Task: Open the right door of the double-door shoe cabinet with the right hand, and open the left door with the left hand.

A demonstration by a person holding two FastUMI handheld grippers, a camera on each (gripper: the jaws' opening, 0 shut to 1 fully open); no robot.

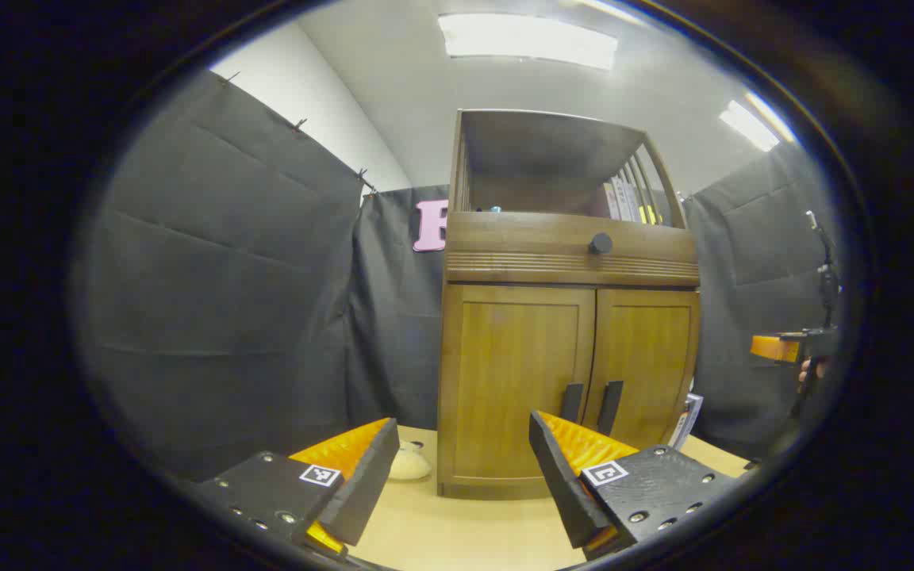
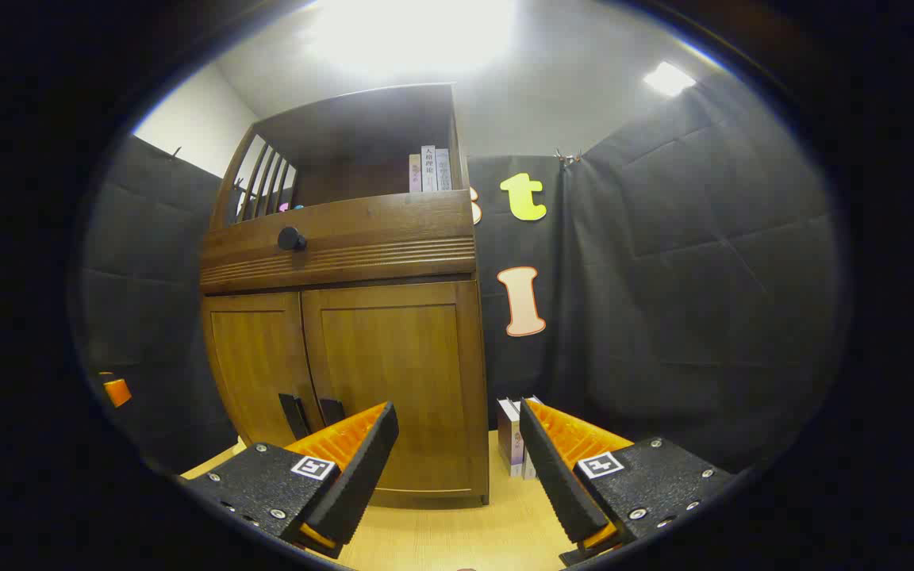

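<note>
**Both doors shut, both grippers open and short of the cabinet**

In the left gripper view, the left gripper is spread wide with nothing between its fingers. The cabinet stands ahead of it on a pale tabletop, slightly to the right of the gap between the fingers. Its left door and right door are closed, and two dark vertical handles sit side by side at the seam: the left handle and the right handle, both just above the tip of the gripper's right finger and apart from it. A small pale object lies on the tabletop beside the cabinet's left foot. The right gripper shows at the far right edge, with a hand behind it.

In the right gripper view, the right gripper is also wide open and empty. The cabinet fills the left-centre, its doors closed. Its handles show just above the gripper's left finger, not touched. A dark knob sits on the drawer above. Books stand on the tabletop at the cabinet's right side, between the fingers.
</note>
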